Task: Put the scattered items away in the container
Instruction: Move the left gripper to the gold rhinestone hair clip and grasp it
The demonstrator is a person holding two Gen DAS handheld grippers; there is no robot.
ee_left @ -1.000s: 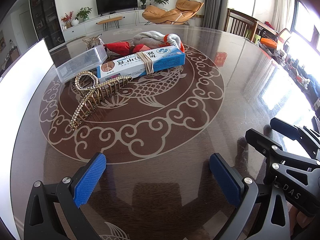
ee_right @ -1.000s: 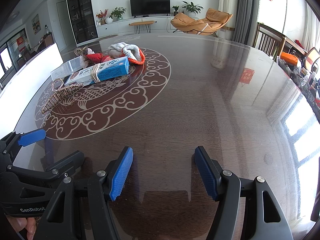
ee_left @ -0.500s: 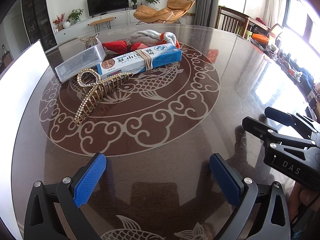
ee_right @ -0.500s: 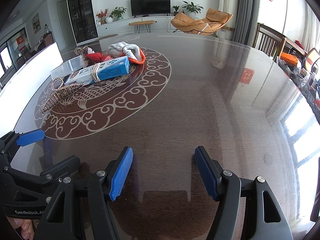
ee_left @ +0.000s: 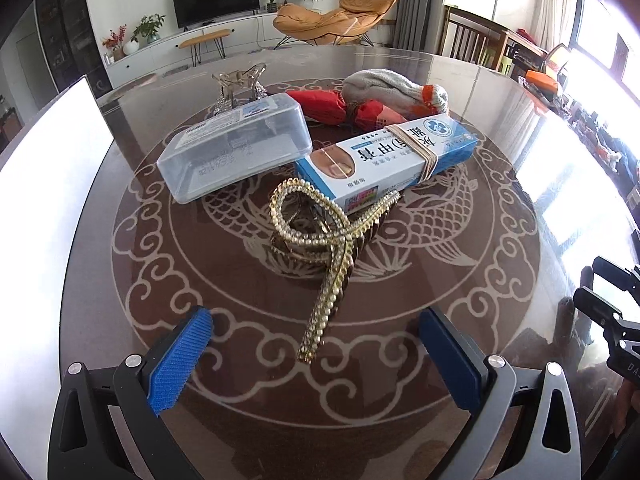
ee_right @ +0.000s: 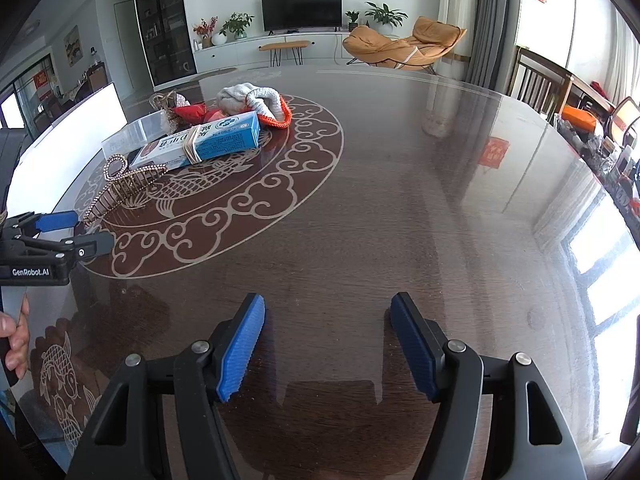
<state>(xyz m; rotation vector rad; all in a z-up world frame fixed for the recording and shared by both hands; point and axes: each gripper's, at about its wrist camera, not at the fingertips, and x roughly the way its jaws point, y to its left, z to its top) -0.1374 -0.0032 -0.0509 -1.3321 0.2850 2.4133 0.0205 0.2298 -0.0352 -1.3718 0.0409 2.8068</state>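
A gold rhinestone hair claw (ee_left: 328, 248) lies on the glass table, its long end reaching in between the fingers of my left gripper (ee_left: 316, 340), which is open and not touching it. Just behind the claw sits a blue and white carton (ee_left: 384, 160) bound with rubber bands, and next to that a clear plastic box (ee_left: 236, 148). Further back are a red packet (ee_left: 340, 108), a grey knitted sock (ee_left: 396, 88) and a clear hair claw (ee_left: 238, 84). My right gripper (ee_right: 326, 340) is open over bare table, well to the right of the pile (ee_right: 200, 140).
A white flat panel (ee_left: 48, 184) runs along the table's left edge. The round glass table (ee_right: 400, 200) with a fish and cloud pattern stretches out to the right. Chairs and cluttered shelves stand beyond the far right rim. A hand (ee_right: 16, 336) holds the left gripper's handle.
My left gripper has moved forward towards the pile, so the gold hair claw's end now lies between its fingers. The right gripper has stayed where it was.
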